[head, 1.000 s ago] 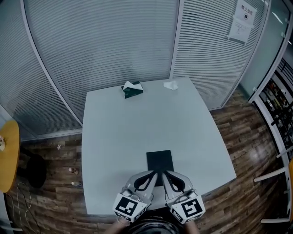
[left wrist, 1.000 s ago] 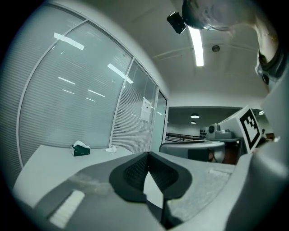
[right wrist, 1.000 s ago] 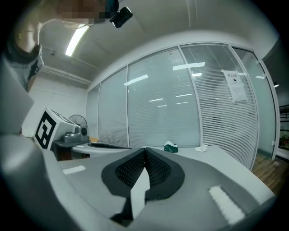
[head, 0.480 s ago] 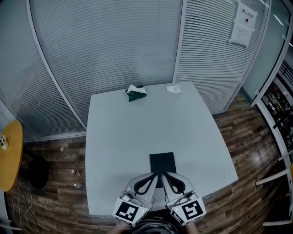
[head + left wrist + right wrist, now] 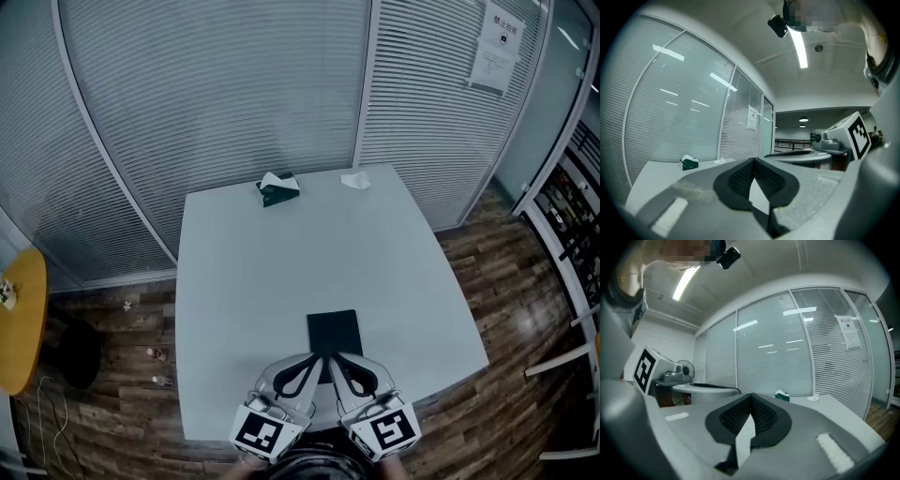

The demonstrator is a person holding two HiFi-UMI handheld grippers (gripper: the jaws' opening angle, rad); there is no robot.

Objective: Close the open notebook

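The notebook lies flat on the worktop, close to the near edge and about midway across it. It shows as a single dark rectangle, so it looks already shut, and no title or brand can be read on its cover. Its long axis runs straight away from the person. It sits directly ahead of both tools, whose tips reach its near short edge. The left hand-held gripper and right hand-held gripper are about equally close, the right slightly more in line with the cover. Both have their jaws pressed together on nothing. At the far edge stand a green tissue box and crumpled paper. A notice hangs on the glass, its print too small to read
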